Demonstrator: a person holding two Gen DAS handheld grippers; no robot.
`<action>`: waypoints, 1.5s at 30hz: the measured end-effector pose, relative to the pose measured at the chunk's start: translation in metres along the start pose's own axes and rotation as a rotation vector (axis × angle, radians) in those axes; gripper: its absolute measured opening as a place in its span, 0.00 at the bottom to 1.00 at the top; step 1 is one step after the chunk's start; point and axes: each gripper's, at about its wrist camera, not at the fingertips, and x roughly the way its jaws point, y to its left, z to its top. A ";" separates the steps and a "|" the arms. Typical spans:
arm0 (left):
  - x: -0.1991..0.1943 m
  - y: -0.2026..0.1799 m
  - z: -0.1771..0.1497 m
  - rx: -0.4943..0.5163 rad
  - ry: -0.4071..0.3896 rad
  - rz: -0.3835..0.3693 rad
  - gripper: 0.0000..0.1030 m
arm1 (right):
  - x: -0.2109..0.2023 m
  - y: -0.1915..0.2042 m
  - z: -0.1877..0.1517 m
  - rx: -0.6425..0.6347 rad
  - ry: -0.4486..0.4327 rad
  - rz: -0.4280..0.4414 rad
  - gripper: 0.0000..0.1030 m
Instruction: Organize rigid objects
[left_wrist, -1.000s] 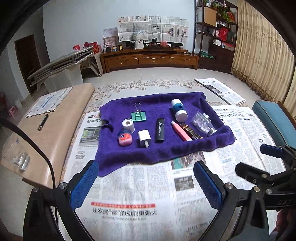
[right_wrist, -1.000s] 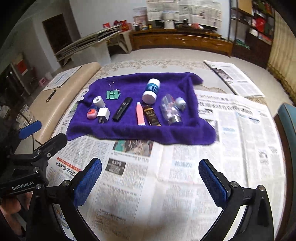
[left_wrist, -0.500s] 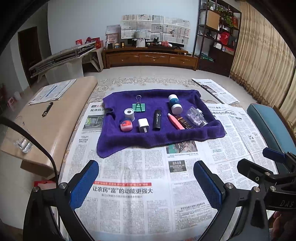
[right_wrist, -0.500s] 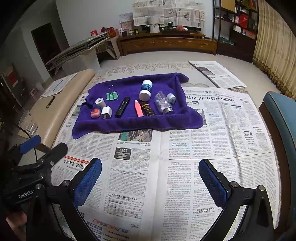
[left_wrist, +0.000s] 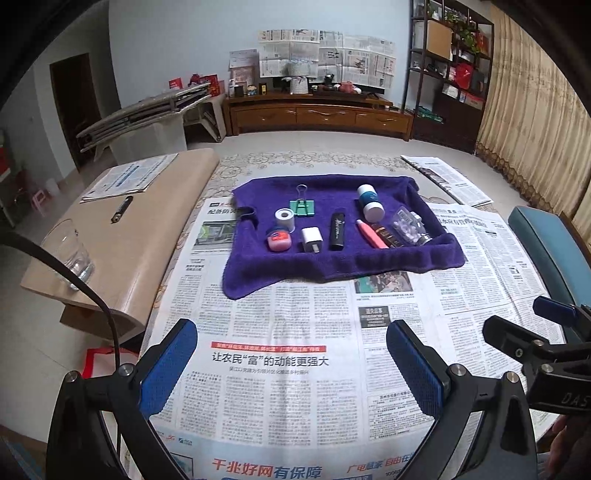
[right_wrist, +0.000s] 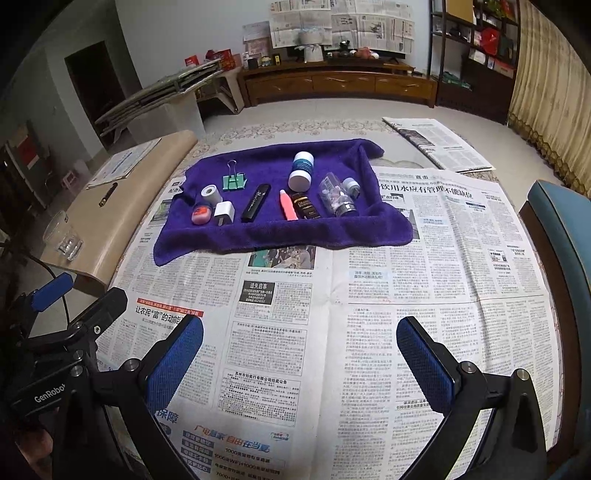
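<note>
**Clerk:** Nearest the lens, item one: left gripper (left_wrist: 291, 363), blue-padded fingers (left_wrist: 168, 363) spread wide with nothing between them, held over the newspaper (left_wrist: 280, 321). Item two: right gripper (right_wrist: 300, 360), likewise spread and empty, over the same sheets. Each gripper shows at the edge of the other's view.

**Checker:** And beyond the grippers?

**Clerk:** Item three: purple towel (left_wrist: 332, 266), laid on the newspaper well ahead of both grippers, near edge rumpled. All small goods lie on it, none gripped.

**Checker:** List them, left to right.

**Clerk:** Pink jar (left_wrist: 279, 240), lying at the left end. White tape roll (left_wrist: 285, 218), just behind it. Green binder clip (left_wrist: 302, 206), wire handles pointing away. White charger plug (left_wrist: 311, 239), prongs toward the camera. Black tube (left_wrist: 337, 230), lying lengthwise. Pink tube (left_wrist: 371, 233), slanted, just beside a dark brown sachet (left_wrist: 387, 235). White-and-blue bottle (left_wrist: 370, 202), on its side behind those two. Clear pill bottle (left_wrist: 410, 230), on its side at the right end, pale contents visible.

**Checker:** Surroundings?

**Clerk:** Beige bench (left_wrist: 122, 236) left of the newspaper, carrying a drinking glass (left_wrist: 68, 254), a dark pen (left_wrist: 121, 208) and a folded paper (left_wrist: 129, 177). Teal seat (left_wrist: 546, 243) at the right.
</note>
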 end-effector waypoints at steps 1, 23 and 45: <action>-0.001 0.002 -0.001 -0.003 0.000 0.003 1.00 | -0.001 0.000 0.000 0.000 -0.001 0.002 1.00; -0.002 -0.001 -0.007 0.003 0.013 -0.022 1.00 | -0.002 -0.009 -0.001 0.040 0.004 0.009 1.00; -0.006 -0.001 -0.006 -0.002 0.007 -0.023 1.00 | -0.013 -0.016 -0.003 0.045 -0.010 0.008 1.00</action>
